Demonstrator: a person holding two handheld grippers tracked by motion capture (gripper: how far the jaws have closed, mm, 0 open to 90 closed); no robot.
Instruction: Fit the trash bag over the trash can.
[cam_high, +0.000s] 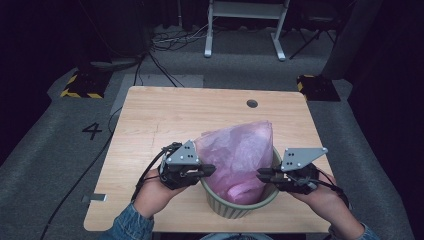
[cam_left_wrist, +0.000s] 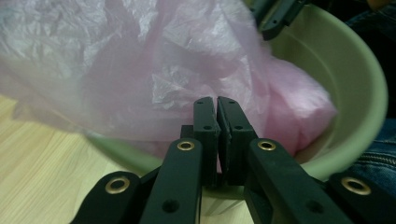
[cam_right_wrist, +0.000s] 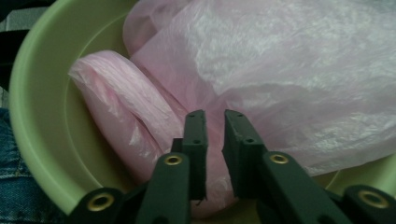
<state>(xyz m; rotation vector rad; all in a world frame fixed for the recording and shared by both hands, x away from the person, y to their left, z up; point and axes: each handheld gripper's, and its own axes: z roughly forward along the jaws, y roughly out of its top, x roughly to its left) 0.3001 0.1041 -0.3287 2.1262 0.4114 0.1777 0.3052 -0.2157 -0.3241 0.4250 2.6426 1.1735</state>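
Both claws are seen at the rim of a pale green bin (cam_high: 239, 206) that stands near the front edge of the wooden table (cam_high: 165, 120). At the bin's left side the left claw (cam_high: 211, 170) is held level, its jaws drawn fully together; in the left gripper view (cam_left_wrist: 217, 105) the pads are pressed flat against each other with a fold of the pink plastic bag (cam_high: 239, 152) pinched between them, just above the rim (cam_left_wrist: 359, 70). At the bin's right side the right claw (cam_high: 262, 174) is pointed inward — toward the bag. In the right gripper view (cam_right_wrist: 214, 116) its jaws are seen narrowly parted, a slim gap left between the pads, with pink film (cam_right_wrist: 280, 70) lying in and behind that gap; whether the pads press on it cannot be told. The bag is set inside the bin, its lower part bunched against the inner wall (cam_right_wrist: 42, 107) and its upper part risen well above the rim in a crumpled, translucent peak. No earlier state is shown — only hands in denim sleeves (cam_high: 127, 222) are seen behind the claws.
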